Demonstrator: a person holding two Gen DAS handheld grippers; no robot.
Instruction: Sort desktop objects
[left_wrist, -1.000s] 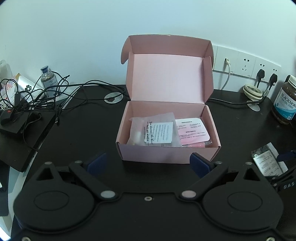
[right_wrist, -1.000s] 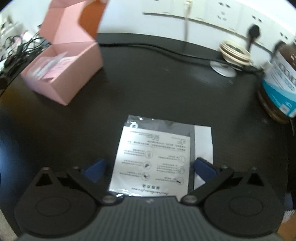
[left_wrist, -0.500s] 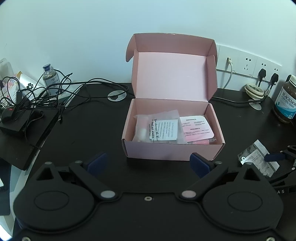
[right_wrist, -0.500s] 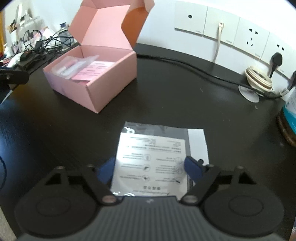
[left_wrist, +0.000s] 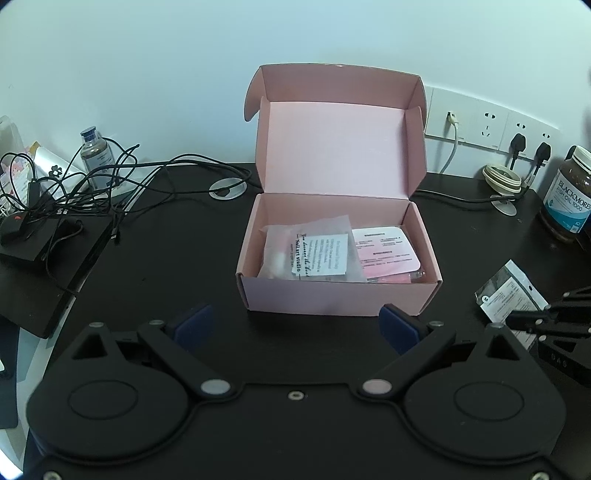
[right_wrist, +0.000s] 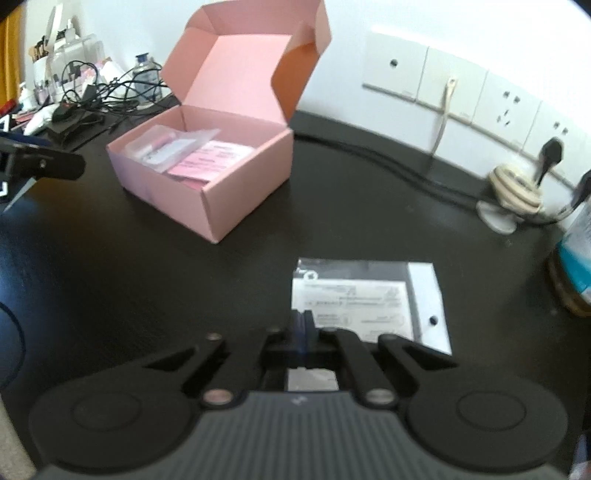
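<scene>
Cables (left_wrist: 92, 181) tangle at the upper left of our left wrist view, beside a small bottle (left_wrist: 94, 147). Centre frame, we see the pink box (left_wrist: 340, 295) with its lid up, 2 packets inside: a frosted pouch (left_wrist: 314, 254) left, a pink card (left_wrist: 388, 251) right. Below it our left gripper (left_wrist: 295, 325) stands wide, nothing between its blue pads. At the right edge sits a brown jar (left_wrist: 569, 199). In our right wrist view, the box lies upper left, and the right gripper (right_wrist: 303, 325), low centre, is pinched closed on the near edge of the flat sachet (right_wrist: 369, 299) on the black desk (right_wrist: 147, 277).
</scene>
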